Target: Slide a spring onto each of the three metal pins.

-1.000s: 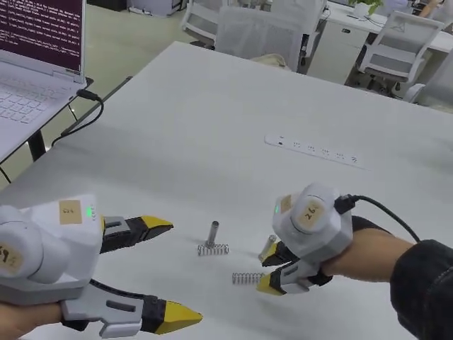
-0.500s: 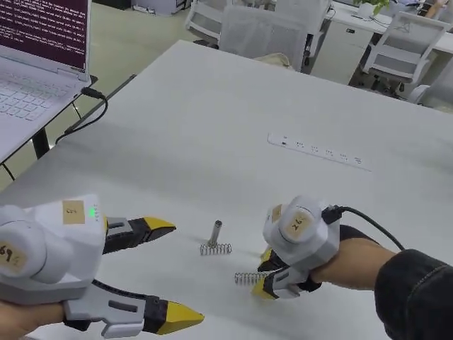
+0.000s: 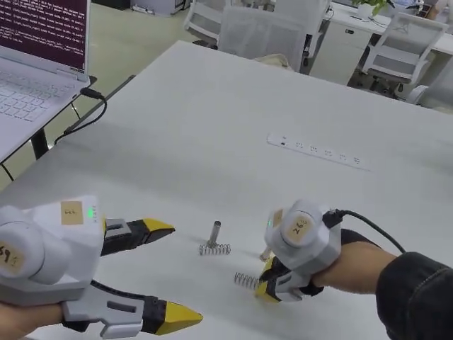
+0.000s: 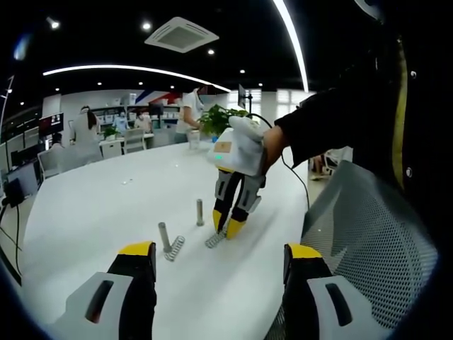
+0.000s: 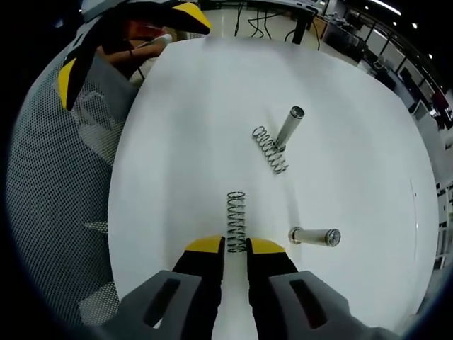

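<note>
Your right gripper [image 5: 236, 244] has its jaws pressed together on one end of a spring [image 5: 236, 211] lying flat on the white table [image 5: 354, 92], with a second spring [image 5: 271, 149] at the foot of a pin [image 5: 289, 126], a second pin [image 5: 315, 236] just beside the pinched spring, and your left gripper [image 4: 219, 249] spread wide, holding nothing.

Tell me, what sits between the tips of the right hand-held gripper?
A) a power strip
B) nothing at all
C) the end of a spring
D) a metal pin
C: in the right gripper view the end of a spring lying on the table sits between the yellow tips of the right hand-held gripper, with the nearest pin apart from it.
</note>
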Tool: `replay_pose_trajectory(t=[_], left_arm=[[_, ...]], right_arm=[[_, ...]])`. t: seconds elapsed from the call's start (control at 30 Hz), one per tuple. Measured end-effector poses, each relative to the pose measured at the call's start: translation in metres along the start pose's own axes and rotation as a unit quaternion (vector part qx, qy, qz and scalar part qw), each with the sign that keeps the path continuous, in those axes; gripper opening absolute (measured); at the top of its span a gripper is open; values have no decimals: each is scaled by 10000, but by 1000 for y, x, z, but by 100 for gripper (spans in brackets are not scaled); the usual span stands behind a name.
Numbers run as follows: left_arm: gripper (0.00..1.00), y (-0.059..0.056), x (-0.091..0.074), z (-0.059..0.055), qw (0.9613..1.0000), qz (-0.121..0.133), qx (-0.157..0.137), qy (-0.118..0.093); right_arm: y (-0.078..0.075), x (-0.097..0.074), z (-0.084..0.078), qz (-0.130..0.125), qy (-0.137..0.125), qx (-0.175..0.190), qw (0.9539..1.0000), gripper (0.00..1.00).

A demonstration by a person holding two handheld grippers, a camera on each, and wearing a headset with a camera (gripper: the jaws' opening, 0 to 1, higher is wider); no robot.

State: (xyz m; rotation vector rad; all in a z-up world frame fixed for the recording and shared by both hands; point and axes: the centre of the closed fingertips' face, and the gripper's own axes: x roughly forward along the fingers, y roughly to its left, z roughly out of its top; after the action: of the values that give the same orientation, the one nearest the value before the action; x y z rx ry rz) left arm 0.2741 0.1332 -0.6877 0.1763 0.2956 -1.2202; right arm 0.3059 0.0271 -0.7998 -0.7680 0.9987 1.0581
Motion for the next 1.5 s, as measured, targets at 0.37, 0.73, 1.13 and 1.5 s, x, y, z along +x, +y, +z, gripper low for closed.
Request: replay_pose_trajectory(t=[0.37,0.73,1.13,1.5], left_arm=[[66,-2,0,-3,10000,-64,-10,50],[59,-4,3,-6,9997,-210,-55,81],[46,-10,5,-4,9992,-394,40,62],[21,-23,4,2,9973,-710,172,38]], right_arm=[[8,-7,4,73,-59,-46,9999,8],[32,-34,33,299,-362,-338,9983,8],[62,-62,73,536,-723,-913,9918,8],[76,-71,90,575,-810,-1280,9868,8]])
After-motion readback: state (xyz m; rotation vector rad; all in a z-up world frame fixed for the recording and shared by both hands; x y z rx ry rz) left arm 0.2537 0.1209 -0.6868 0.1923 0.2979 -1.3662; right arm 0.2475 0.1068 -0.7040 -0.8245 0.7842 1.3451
